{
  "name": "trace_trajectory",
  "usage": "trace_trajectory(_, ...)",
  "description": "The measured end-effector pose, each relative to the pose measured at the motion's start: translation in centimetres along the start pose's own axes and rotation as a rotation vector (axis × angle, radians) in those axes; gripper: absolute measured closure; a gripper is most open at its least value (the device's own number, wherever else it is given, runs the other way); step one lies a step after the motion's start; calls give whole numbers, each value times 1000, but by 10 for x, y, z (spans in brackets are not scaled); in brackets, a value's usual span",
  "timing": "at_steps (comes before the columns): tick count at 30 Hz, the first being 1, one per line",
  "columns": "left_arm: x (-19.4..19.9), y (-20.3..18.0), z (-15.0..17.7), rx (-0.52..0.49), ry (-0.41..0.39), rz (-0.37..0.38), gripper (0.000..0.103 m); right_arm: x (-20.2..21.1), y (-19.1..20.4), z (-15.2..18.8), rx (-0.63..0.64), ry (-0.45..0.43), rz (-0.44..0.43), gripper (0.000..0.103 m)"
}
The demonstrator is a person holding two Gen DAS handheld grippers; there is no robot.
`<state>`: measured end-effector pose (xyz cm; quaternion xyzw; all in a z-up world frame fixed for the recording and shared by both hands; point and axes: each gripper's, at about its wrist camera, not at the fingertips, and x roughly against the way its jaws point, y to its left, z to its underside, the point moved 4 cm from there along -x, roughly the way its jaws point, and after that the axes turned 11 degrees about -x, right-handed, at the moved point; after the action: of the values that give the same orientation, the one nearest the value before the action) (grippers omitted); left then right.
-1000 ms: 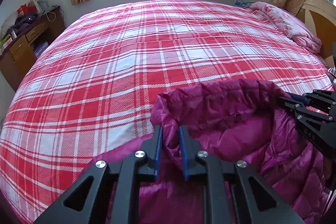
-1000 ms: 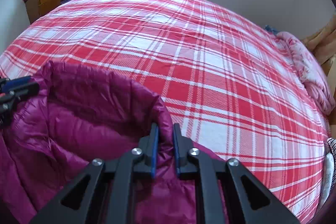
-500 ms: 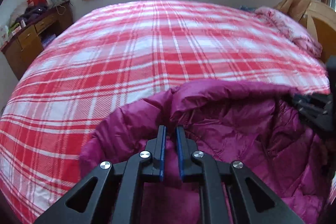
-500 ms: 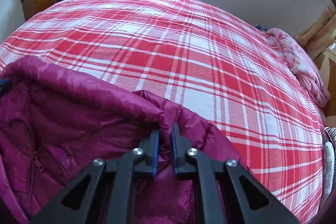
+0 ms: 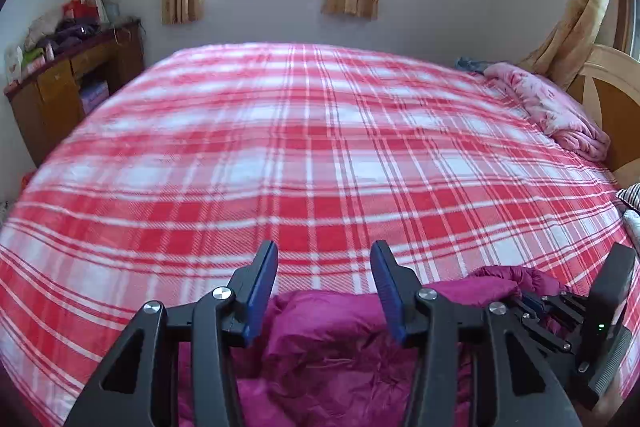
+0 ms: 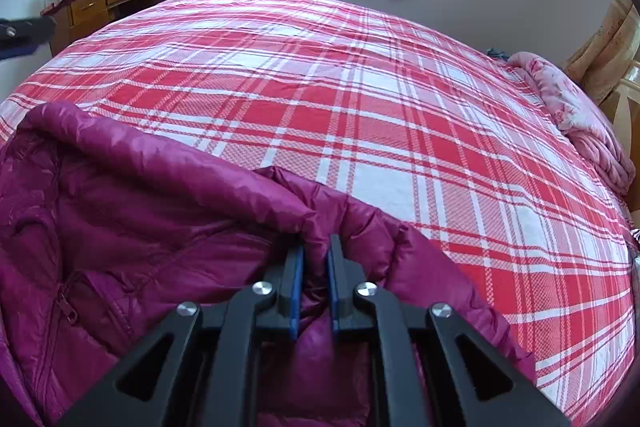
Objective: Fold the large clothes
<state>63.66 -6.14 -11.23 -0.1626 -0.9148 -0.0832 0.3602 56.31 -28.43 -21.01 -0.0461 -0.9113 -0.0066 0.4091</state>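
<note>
Red-plaid bed (image 5: 304, 155) fills the left wrist view, where the left tongs (image 5: 324, 287), jaws just parted, hover empty above the magenta puffer jacket (image 5: 340, 355); in the right view, the right tongs (image 6: 314, 267) pinch its soft, slippery, light hem fold.

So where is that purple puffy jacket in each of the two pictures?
Left wrist view: the purple down jacket lies at the bottom centre, below the open left claw.
Right wrist view: it fills the lower left, its edge pinched in the right claw.
Shared landmark: the pink quilt at the bed's far right edge.
</note>
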Motion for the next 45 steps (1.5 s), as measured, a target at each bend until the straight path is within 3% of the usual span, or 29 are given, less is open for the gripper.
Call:
trace_trajectory(3,-23,-7,30,4,87,17,53,3,-1,-1,-5,-5,-17,90)
trace_trajectory(5,-39,-9,55,-21,152,-22,53,11,-3,-2,-22,-11,-51,87)
trace_trajectory(8,-38,-11,67,-45,134,-32,53,32,-6,-4,-46,-54,-71,74)
trace_trajectory(11,-35,-14,67,-64,124,-34,52,64,-7,-17,-94,-163,-83,58)
trace_trajectory(14,-37,-15,69,-70,121,-36,51,78,2,-39,-161,-207,-111,57)
trace_trajectory(17,-35,-16,70,-77,107,-46,51,62,32,-52,-99,-168,-118,57)
trace_trajectory(19,-31,-16,66,-69,92,-56,51,33,52,-43,-21,-64,-95,57)
trace_trajectory(22,-18,-18,54,-39,37,-28,49,3,58,-18,-10,34,-93,57)
trace_trajectory(24,-19,-24,49,-51,35,0,45,0,49,-8,-22,25,-103,57)
trace_trajectory(29,-48,-25,66,-71,119,-21,45,-5,48,-3,-22,33,-105,56)
trace_trajectory(38,-53,-35,69,-128,130,-79,40,-8,48,-2,-34,31,-111,56)
trace_trajectory(45,-53,-35,70,-129,129,-80,39,-9,50,-1,-21,29,-97,56)
